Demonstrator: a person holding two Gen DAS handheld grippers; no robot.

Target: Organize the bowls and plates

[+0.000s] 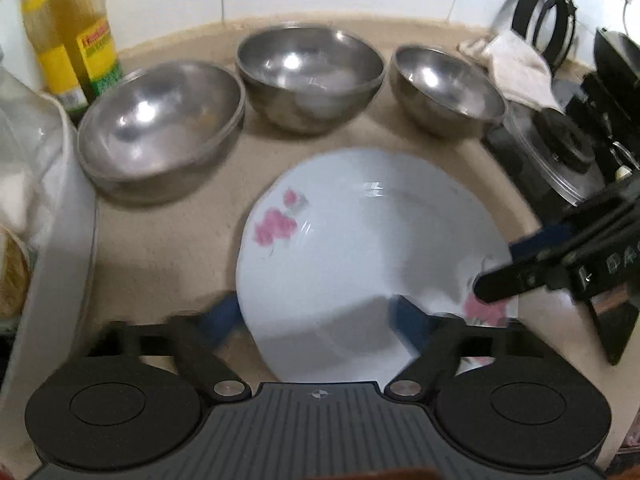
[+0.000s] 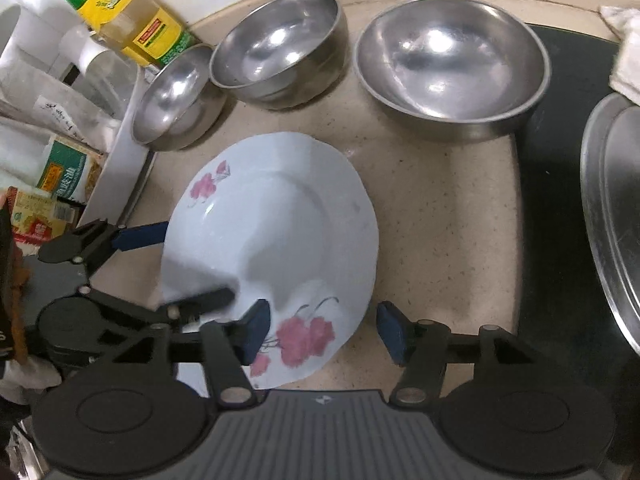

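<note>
- Between the parted fingers of the left gripper (image 1: 316, 320) lies the white round ceramic plate with pink flowers (image 1: 368, 248), ungripped; beyond stand three round steel bowls (image 1: 310, 76), still unstacked.
- Across the right gripper (image 2: 322, 330), open fingers straddle the plate's near rim without clamping; I judge organizing barely begun.

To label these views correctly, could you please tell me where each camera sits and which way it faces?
Left wrist: sits on the left gripper, looking steeply down along its fingers at the flowered plate, with three steel bowls behind; the right gripper enters from the picture's right.
Right wrist: sits on the right gripper, looking down at the plate's near rim; the left gripper enters from the picture's left.
Shared: plate, bowls, oil bottle, and each other's gripper.
</note>
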